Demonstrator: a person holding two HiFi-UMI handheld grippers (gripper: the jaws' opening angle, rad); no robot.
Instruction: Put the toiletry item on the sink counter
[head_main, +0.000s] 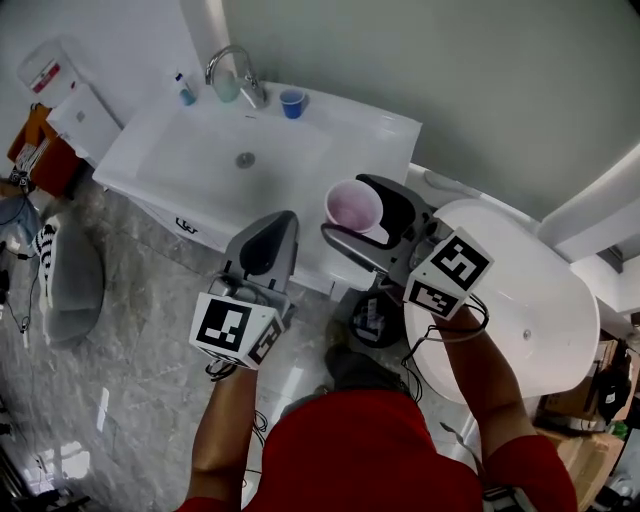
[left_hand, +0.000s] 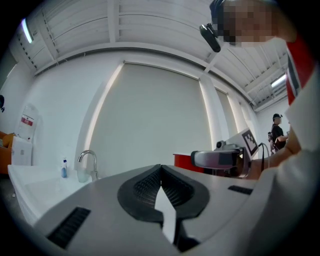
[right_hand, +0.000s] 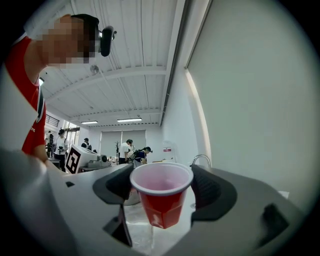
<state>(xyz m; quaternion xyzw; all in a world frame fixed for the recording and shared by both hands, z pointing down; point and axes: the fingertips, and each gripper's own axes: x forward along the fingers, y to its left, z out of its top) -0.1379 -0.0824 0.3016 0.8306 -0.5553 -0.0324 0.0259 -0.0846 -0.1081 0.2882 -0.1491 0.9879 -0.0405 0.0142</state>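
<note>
A red plastic cup (head_main: 352, 205) with a pale inside is upright between the jaws of my right gripper (head_main: 362, 222), which is shut on it, above the right front corner of the white sink counter (head_main: 375, 125). In the right gripper view the cup (right_hand: 161, 205) sits between the two dark pads of the right gripper (right_hand: 162, 186). My left gripper (head_main: 280, 225) is shut and empty, held in front of the counter's front edge. In the left gripper view its jaws meet at the tip of the left gripper (left_hand: 160, 171).
On the counter's back edge stand a chrome faucet (head_main: 235, 65), a clear glass (head_main: 226, 85), a small blue cup (head_main: 291, 102) and a small blue bottle (head_main: 185, 92). A white rounded fixture (head_main: 520, 300) is at the right. A dark bin (head_main: 375, 320) sits on the floor below.
</note>
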